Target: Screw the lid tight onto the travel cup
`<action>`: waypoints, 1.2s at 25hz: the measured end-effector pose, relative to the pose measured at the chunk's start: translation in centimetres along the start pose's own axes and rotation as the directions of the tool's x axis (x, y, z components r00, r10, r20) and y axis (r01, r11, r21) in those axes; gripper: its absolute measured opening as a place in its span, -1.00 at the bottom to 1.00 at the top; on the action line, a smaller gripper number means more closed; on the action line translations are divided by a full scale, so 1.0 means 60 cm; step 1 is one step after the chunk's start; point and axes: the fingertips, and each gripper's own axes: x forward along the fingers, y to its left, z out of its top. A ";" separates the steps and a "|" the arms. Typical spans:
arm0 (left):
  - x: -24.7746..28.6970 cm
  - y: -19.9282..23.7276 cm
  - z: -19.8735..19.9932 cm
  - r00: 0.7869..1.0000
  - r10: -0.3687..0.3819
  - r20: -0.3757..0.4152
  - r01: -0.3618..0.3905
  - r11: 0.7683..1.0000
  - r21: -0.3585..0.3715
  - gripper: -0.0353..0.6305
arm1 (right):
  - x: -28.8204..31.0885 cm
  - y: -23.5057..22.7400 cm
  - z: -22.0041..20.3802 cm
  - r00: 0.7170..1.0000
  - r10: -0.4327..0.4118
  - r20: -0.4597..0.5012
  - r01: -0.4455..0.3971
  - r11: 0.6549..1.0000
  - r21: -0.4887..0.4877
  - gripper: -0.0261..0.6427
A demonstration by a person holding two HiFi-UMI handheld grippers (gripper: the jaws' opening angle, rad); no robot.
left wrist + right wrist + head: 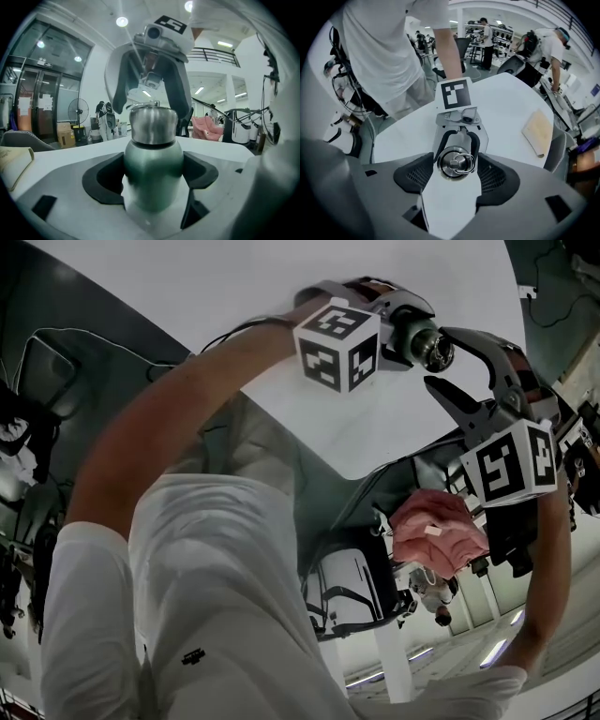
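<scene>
Left gripper [152, 180] jaws, lower middle of the left gripper view, pinch the green body of the travel cup [152, 164] from both sides, just under the shoulder. Cup is upright over the white table [506, 108]; can't tell whether its base rests on it. Steel lid [153, 124] sits on the neck, no visible tilt. Right gripper [456, 165] points straight down over it. Its jaws are spread with the lid between the pads, and the pads sit just beside the lid wall, not pressing. Ring [463, 164] lies flat on the lid top.

Handling, my read:
- Rigid metal, won't deform, so a firm grip is safe.
- Both surfaces are smooth, so slip risk under torque, lid more than painted body.
- Take the lid on its side wall, pads opposite each other; skip the ring, it likely pivots.
- Weight unknown, contents not visible.

Table is plain white, smooth, with a rounded edge. Tan flat board [539, 133] at right of the right gripper view, well apart from the cup.

Room beyond:
- Left gripper view: glass doors upper left, floor fan [78, 111], cardboard boxes [65, 136], pink chair [208, 129] at right.
- Right gripper view: people at benches along the top.
</scene>
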 end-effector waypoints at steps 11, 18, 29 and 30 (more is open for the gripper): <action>-0.003 -0.004 -0.004 1.000 0.011 -0.021 -0.011 1.000 -0.004 0.21 | 0.010 -0.008 -0.002 0.999 -0.018 -0.029 0.023 0.986 0.168 -0.22; 0.001 -0.001 -0.001 1.000 0.019 -0.022 -0.019 1.000 -0.001 0.21 | 0.003 -0.020 -0.015 0.984 -0.170 -0.052 0.169 0.800 0.575 -0.22; 0.001 0.002 -0.002 0.998 0.062 -0.022 -0.062 0.998 -0.005 0.21 | -0.001 -0.029 -0.036 0.928 -0.333 -0.166 0.281 0.334 0.900 -0.22; 0.002 0.003 -0.003 0.998 0.060 -0.021 -0.060 0.998 -0.010 0.21 | -0.002 -0.030 -0.037 0.929 -0.335 -0.159 0.272 0.323 0.906 -0.22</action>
